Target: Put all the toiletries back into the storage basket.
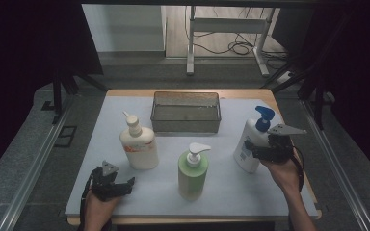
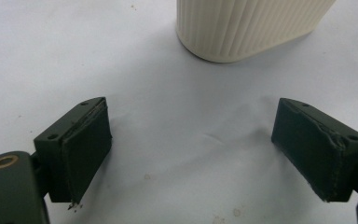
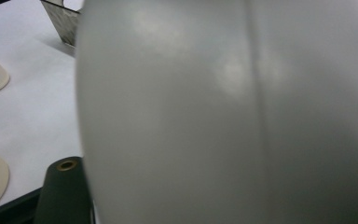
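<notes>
The right gripper (image 1: 262,151) has its fingers around the blue-pump white bottle (image 1: 250,144), seemingly clamped on its body; the bottle stands tilted between them, near the wire basket (image 1: 185,111); judged barely begun; all three bottles remain outside the basket. The left gripper (image 2: 193,149) rests with fingers apart, the cream bottle (image 2: 247,28) beyond them.
</notes>
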Demonstrator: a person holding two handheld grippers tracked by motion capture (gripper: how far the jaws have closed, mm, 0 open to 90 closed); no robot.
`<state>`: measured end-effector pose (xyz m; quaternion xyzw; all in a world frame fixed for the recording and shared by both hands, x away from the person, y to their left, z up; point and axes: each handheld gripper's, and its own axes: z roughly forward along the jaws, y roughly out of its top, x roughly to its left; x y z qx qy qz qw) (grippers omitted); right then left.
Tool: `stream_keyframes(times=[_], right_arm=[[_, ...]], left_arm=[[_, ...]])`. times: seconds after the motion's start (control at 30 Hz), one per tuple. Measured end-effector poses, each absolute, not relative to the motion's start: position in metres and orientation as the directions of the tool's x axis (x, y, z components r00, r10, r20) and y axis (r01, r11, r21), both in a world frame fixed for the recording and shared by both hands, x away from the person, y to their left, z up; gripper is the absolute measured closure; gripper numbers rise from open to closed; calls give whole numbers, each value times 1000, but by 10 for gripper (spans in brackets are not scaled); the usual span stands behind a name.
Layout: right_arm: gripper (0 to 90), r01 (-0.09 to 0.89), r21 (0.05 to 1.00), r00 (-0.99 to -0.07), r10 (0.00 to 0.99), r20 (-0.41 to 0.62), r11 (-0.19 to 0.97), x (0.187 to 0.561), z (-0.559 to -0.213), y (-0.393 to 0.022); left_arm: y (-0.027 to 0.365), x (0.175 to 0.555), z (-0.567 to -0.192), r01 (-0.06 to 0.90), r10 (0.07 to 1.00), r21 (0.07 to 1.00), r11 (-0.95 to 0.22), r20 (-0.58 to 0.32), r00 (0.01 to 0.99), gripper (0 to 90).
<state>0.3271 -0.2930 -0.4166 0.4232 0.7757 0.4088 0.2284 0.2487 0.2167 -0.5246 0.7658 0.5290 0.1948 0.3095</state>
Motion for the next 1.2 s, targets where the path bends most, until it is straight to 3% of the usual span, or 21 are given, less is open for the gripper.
stream_keyframes(times=[0.3,1.2], right_arm=[[371,460,828,-550,835,-16,319,327,-419,-292],[378,453,832,-597,802,16,320,328,-385,-285]], left_arm=[[217,249,-525,689,931,681,-248,-29,364,115],[217,248,-525,686,930,683,-251,-27,367,115]])
